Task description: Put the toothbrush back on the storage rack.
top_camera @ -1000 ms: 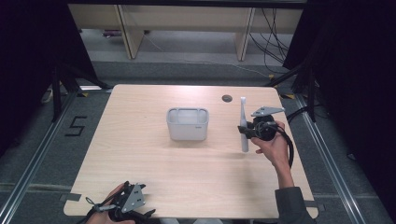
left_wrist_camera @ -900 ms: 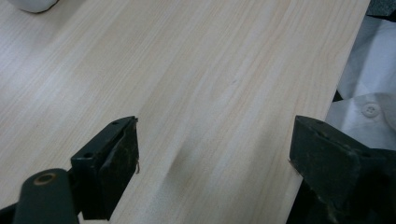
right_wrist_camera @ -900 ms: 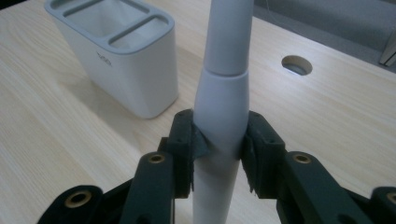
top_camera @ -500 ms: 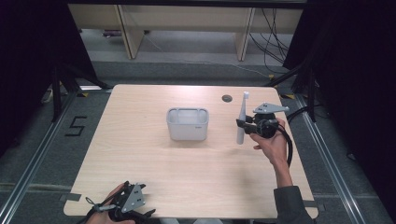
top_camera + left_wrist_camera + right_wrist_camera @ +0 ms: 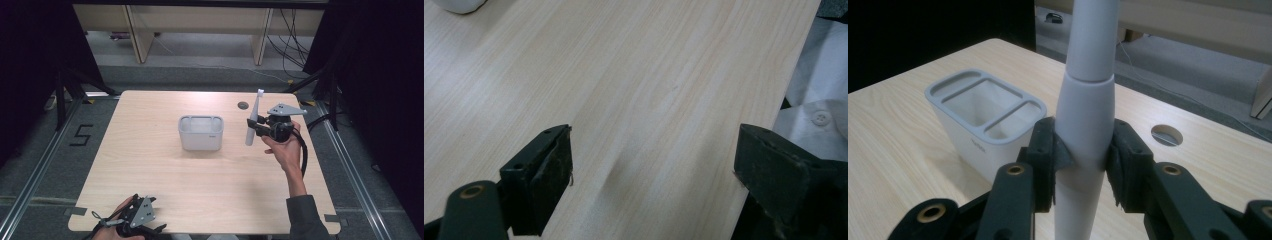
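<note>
My right gripper (image 5: pixel 256 126) is shut on a white electric toothbrush (image 5: pixel 253 120), holding it upright and slightly tilted, clear of the table, to the right of a grey and white holder (image 5: pixel 201 132). In the right gripper view the jaws clamp the toothbrush (image 5: pixel 1084 115) at its body, and the holder (image 5: pixel 984 114) with three top openings stands behind and to the left. Down at the table's near left edge, my left gripper (image 5: pixel 131 219) rests low. In the left gripper view its jaws stand wide open (image 5: pixel 651 177) over bare wood.
The light wooden table (image 5: pixel 150 175) has a round cable hole (image 5: pixel 243 105) at its far right. A white shirt with a button (image 5: pixel 819 117) lies just past the table's near edge. Shelving and cables stand beyond the far edge.
My right gripper has lifted the toothbrush and swung it more upright, drifting slightly away from the holder. The left gripper has stayed put.
</note>
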The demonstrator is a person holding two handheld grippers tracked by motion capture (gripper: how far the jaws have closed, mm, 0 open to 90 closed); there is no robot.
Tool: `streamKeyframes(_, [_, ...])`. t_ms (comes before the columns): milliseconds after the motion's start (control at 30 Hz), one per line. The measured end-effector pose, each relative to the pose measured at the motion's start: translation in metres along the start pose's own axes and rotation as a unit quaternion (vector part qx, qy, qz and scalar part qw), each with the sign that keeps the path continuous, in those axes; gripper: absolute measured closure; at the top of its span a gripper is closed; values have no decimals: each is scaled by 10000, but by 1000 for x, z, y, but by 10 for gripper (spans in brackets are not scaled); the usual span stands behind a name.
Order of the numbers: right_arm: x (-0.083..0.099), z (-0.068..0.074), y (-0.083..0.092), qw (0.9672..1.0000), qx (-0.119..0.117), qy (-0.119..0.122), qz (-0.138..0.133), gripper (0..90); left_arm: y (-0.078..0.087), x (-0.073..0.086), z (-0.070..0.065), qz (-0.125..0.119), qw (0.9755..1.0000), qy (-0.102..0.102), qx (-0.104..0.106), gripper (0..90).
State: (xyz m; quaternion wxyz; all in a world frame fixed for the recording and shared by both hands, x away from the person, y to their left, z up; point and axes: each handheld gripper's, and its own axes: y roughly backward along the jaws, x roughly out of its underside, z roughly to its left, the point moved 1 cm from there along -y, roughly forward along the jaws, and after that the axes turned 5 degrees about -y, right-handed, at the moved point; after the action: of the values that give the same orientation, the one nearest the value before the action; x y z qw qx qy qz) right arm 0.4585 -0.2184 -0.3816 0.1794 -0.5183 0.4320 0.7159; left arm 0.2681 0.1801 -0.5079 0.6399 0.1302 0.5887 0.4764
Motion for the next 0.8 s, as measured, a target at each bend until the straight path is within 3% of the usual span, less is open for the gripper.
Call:
streamKeyframes(133, [-8,4,-4,10000,21,-2,-97,668,1,0,1,66,9999,-76,11,154])
streamKeyframes(400, [-20,11,-11,9997,-120,42,-195,668,0,0,0,0,10000,-32,-11,155])
streamKeyframes(433, [-22,12,-11,9997,-55,42,-225,669,0,0,0,-13,10000,-3,-14,155])
streamKeyframes(533, [-26,16,-14,9996,-172,34,-237,668,0,0,0,-9,10000,-14,-16,154])
streamKeyframes(800, [-38,23,-18,9996,-158,41,-222,668,0,0,0,-6,10000,-16,-15,154])
